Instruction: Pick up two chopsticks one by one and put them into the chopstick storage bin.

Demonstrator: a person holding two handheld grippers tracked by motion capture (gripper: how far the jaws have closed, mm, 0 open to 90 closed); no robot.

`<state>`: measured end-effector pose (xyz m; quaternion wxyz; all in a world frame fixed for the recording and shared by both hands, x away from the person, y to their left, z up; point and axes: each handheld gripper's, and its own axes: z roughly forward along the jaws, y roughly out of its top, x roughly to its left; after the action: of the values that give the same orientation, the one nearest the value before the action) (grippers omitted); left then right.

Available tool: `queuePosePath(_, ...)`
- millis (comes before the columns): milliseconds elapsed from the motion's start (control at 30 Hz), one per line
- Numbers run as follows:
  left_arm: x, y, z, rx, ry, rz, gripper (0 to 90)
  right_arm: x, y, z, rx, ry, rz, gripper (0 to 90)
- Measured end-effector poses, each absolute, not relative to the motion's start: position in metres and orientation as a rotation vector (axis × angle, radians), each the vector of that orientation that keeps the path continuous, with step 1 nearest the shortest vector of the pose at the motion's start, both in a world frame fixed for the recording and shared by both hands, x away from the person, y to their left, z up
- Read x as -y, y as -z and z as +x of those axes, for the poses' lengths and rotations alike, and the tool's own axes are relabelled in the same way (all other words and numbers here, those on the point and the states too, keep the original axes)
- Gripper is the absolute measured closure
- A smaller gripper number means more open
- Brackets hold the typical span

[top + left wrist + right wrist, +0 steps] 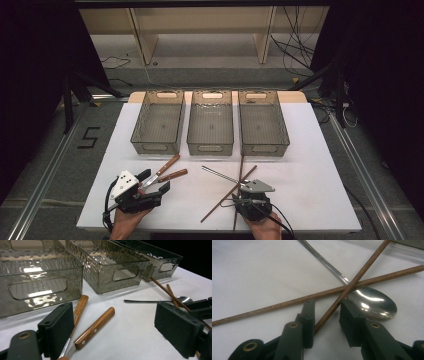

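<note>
- Wooden chopsticks (329,311) lie crossed over a steel spoon (372,302); one stick runs between the right gripper's (327,315) half-spread jaws, pads not yet pressing it.
- Left gripper (112,335) is spread wide, two wooden-handled knives (93,327) just beside its left pad.

Lower middle of the high view: we see crossed chopsticks (227,195) and a spoon (220,175) blocking the way; two knives (167,172) lie lower left. Three bins (210,125) wall the upper centre. White table (310,170) at right lies open.
</note>
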<state>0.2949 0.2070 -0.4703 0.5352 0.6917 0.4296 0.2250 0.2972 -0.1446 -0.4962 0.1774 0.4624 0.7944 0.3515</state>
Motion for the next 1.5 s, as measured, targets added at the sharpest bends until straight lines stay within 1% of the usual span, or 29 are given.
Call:
queuePosePath(467, -0.208, 0.47, 0.295, -1.014, -0.537, 1.649, 15.9, 0.153, 0.494, 0.293, -2.242, -0.997, 1.361, 73.2)
queuePosePath(567, -0.207, 0.47, 0.295, -1.014, -0.537, 1.648, 15.9, 0.151, 0.494, 0.293, -2.243, -0.982, 1.353, 72.2)
queuePosePath(600, -0.207, 0.47, 0.295, -1.016, -0.537, 1.649, 15.9, 0.147, 0.494, 0.293, -2.249, -0.949, 1.338, 70.4)
queuePosePath(767, -0.206, 0.47, 0.295, -1.015, -0.538, 1.648, 15.9, 0.143, 0.495, 0.291, -2.236, -0.916, 1.308, 70.4)
queuePosePath(867, -0.207, 0.47, 0.295, -1.016, -0.537, 1.65, 15.9, 0.141, 0.494, 0.29, -2.234, -0.897, 1.292, 72.0)
queuePosePath(900, -0.207, 0.47, 0.295, -1.016, -0.538, 1.648, 15.9, 0.14, 0.494, 0.289, -2.235, -0.89, 1.287, 74.3)
queuePosePath(1100, -0.208, 0.47, 0.295, -1.011, -0.541, 1.654, 15.9, 0.14, 0.493, 0.288, -2.238, -0.883, 1.289, 77.5)
queuePosePath(1167, -0.207, 0.47, 0.294, -1.011, -0.541, 1.653, 15.9, 0.143, 0.493, 0.289, -2.229, -0.883, 1.305, 81.2)
queuePosePath(1367, -0.208, 0.47, 0.295, -1.011, -0.54, 1.654, 15.9, 0.15, 0.494, 0.291, -2.198, -0.9, 1.353, 85.1)
queuePosePath(1500, -0.208, 0.47, 0.295, -1.014, -0.539, 1.65, 15.9, 0.152, 0.494, 0.292, -2.198, -0.908, 1.35, 85.3)
